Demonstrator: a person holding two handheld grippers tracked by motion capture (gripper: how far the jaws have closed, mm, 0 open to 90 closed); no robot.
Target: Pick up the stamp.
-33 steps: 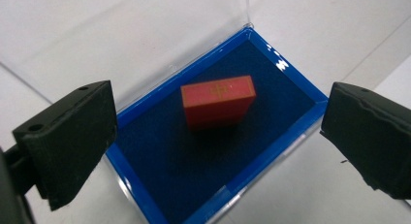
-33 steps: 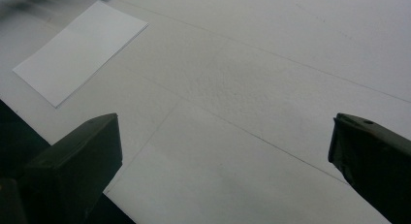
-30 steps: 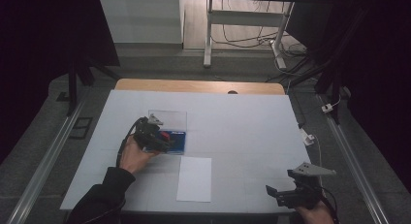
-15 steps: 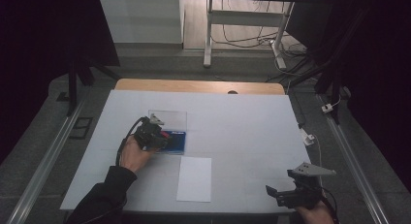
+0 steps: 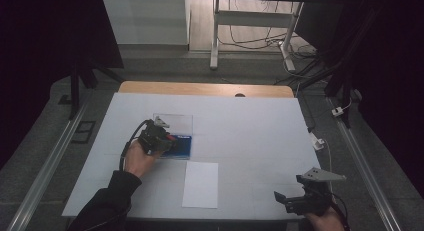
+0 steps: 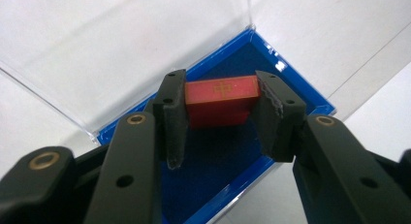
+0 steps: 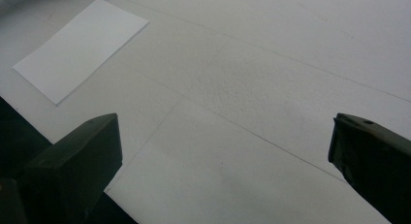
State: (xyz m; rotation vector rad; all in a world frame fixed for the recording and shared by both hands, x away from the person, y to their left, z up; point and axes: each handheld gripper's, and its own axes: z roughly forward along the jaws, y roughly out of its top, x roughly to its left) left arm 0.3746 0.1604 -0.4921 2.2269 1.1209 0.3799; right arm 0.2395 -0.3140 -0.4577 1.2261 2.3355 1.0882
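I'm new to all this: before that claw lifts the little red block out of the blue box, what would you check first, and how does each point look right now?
1. Left claw closed on the red block: ok; its jaws have just been closing and now press on both ends.
2. Grip centred on the block: ok.
3. Clear lid of the blue box open and out of the way: ok, it stands up behind the block.
4. Box held down for the lift: not ok, nothing holds it.
5. Right claw free to help: ok, open over the white table cover.
6. White sheet of paper free as a landing spot: ok.
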